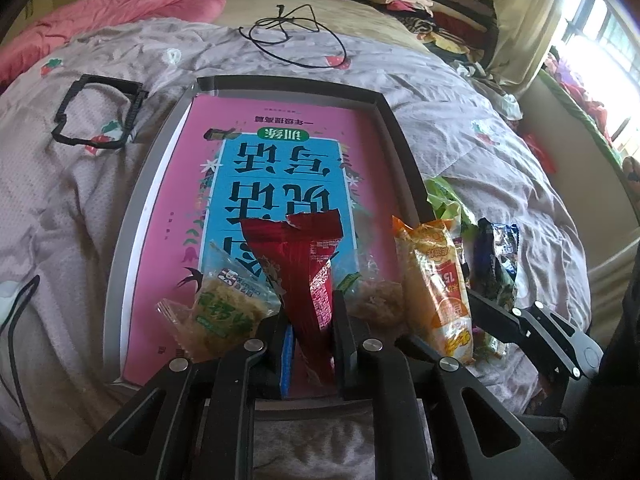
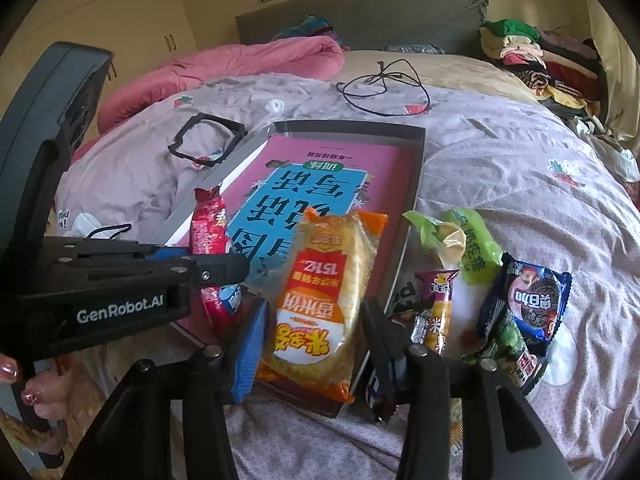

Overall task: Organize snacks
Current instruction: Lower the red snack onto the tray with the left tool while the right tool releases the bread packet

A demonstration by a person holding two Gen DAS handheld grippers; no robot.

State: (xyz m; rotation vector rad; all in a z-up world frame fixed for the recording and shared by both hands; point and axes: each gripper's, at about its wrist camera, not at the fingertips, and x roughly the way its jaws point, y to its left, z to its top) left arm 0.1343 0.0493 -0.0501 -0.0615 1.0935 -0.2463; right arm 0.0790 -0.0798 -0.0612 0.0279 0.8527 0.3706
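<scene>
We see a red snack packet [image 1: 308, 280] upright in the grey tray [image 1: 132, 216], an orange rice-cracker bag [image 2: 320, 304] beside it, more packets [image 2: 524, 300] on the bed.

Left gripper [image 1: 310, 316] points steeply down, its jaws clamped on a red snack packet [image 1: 306, 264]. Right gripper [image 2: 312, 344], at its 3 o'clock side, tilts down with jaws parted around an orange rice-cracker bag [image 2: 320, 300], the pads apart from it. A hand [image 2: 28, 392] with painted nails grips the left handle.
</scene>
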